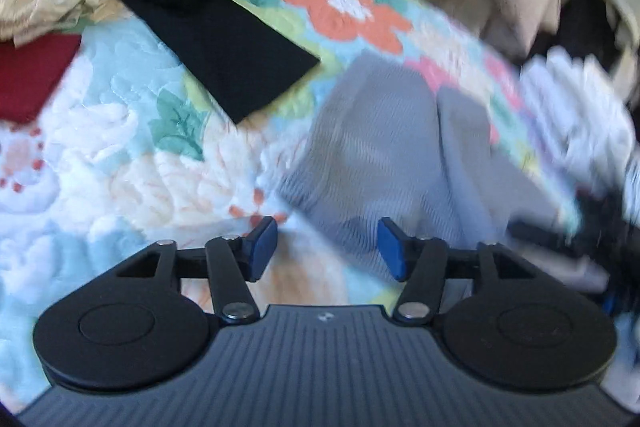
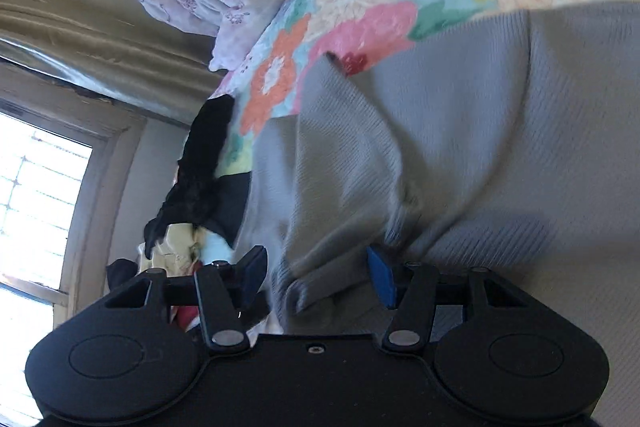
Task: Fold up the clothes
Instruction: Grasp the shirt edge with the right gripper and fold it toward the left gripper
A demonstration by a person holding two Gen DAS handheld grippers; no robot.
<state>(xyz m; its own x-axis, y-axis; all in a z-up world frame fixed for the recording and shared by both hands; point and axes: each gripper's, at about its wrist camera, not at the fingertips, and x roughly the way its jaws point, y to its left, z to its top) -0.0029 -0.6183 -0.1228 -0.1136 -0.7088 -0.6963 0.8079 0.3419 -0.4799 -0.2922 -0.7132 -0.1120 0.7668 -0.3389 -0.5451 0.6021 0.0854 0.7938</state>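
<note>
A red cloth (image 1: 28, 79) and a black garment (image 1: 208, 39) lie loose on the floral bed (image 1: 120, 155), unfolded. The grey top (image 1: 380, 147) sits rumpled further right, so folding looks barely begun. The left gripper (image 1: 327, 251) hangs released at its hem; the right gripper (image 2: 316, 277) straddles a fold, unclenched. No containers show.
</note>
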